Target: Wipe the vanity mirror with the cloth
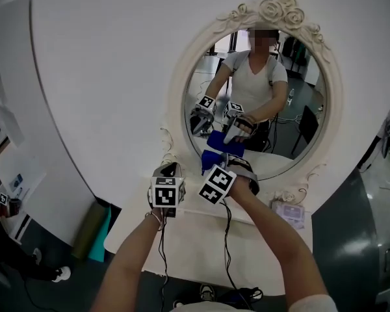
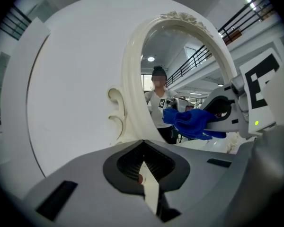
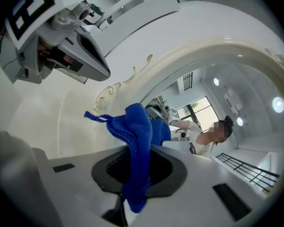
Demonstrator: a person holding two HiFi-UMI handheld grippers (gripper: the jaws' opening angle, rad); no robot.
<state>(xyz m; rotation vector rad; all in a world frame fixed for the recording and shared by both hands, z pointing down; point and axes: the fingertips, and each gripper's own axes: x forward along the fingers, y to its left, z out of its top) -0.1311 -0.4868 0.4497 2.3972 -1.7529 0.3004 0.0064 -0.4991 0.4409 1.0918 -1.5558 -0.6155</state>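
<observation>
The oval vanity mirror [image 1: 331, 103] has a cream carved frame and stands on a white table [image 1: 195, 246] against a white wall. My right gripper [image 1: 226, 159] is shut on a blue cloth [image 1: 213, 160], which it holds at the lower left of the glass, near the frame's bottom edge. In the right gripper view the cloth [image 3: 138, 141] hangs bunched out of the right gripper [image 3: 132, 171], with the mirror frame [image 3: 203, 51] close ahead. My left gripper [image 1: 168, 169] hovers just left, shut and empty, beside the frame [image 2: 132, 79]. From there I see the cloth [image 2: 189, 122].
A small pale packet [image 1: 287, 210] lies on the table's right side. A green roll [image 1: 90, 230] leans on the floor at the table's left. Cables hang from both grippers over the table's front edge. The glass reflects the person and both grippers.
</observation>
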